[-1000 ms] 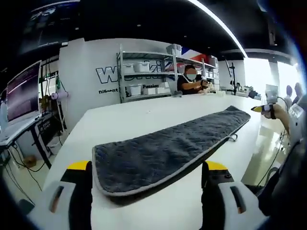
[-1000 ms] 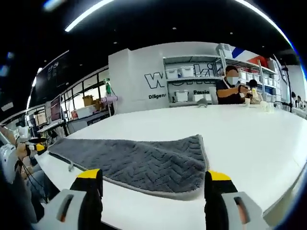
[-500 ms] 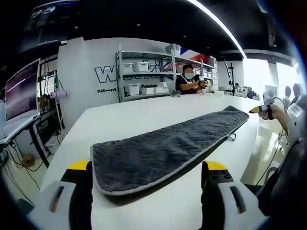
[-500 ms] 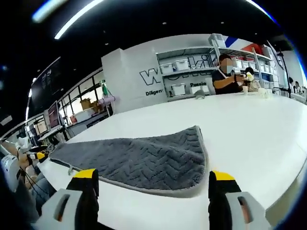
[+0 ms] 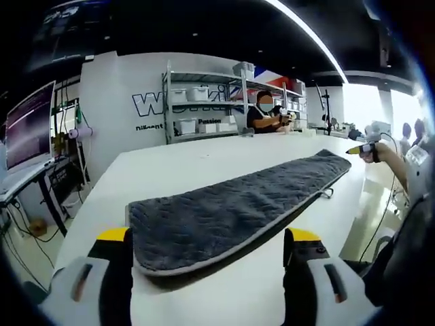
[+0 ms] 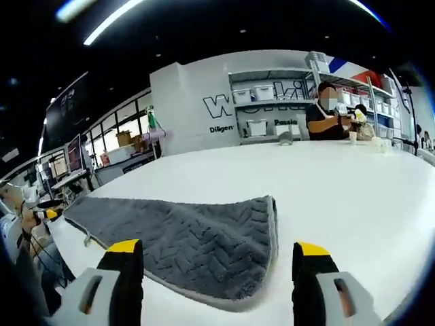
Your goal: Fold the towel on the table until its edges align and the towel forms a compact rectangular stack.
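Your gray towel (image 5: 234, 207) lies flat as a long narrow strip along the near edge of the white desk (image 5: 197, 163), its long axis running from one claw to the other. Your left claw (image 5: 204, 272) sits spread at one short end and your right claw (image 6: 211, 282) sits spread at the opposite short end, each with that end lying between its yellow-tipped jaws and nothing pinched. Judging by this, the next fold turns on carrying one short end along the strip's length to the other, and each claw is nearest its own end.
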A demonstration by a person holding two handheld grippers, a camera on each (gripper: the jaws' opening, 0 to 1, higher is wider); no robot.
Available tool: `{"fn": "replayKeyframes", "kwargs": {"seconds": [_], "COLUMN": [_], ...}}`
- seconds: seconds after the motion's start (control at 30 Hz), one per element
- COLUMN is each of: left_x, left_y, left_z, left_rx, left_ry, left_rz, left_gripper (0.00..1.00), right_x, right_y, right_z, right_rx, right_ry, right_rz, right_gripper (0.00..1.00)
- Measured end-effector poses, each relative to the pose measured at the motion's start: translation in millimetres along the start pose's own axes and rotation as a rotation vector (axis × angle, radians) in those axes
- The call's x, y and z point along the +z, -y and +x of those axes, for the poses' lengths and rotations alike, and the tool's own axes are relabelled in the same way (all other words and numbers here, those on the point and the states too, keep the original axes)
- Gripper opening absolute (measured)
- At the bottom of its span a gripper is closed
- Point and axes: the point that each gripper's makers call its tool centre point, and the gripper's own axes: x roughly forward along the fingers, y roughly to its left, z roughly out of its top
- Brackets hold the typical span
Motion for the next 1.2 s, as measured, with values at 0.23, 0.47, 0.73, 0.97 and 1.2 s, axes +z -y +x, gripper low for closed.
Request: {"fn": "replayKeyframes", "kwargs": {"seconds": [0.23,0.47,0.73,0.97,1.2], "left_x": [0.2,2.7,4.3,4.6,4.0], "left_y": [1.2,2.1,2.7,7.3,8.4], "left_z": [0,-4,-8,-6,-6], "left_rx": [-0.007,-0.003,0.003,-0.012,-0.015], "left_ry": [0.0,0.011,0.02,0.021,0.025], "left_rz": [0.002,0.001,-0.001,0.004,0.0], "left_gripper": [0.96,0.95,0.94,0.93,0.92], "right_x": [15.2,14.2,1.0,5.7,16.4], "right_y": [19,44,51,55,58], "right_z": [29,58,72,76,77], "right_rx": [0.06,0.086,0.098,0.091,0.078], "right_ry": [-0.046,-0.1,-0.156,-0.133,-0.107], "right_rz": [-0.092,-0.117,-0.134,-0.133,-0.143], "right_gripper": [0.81,0.58,0.39,0.23,0.06]}}
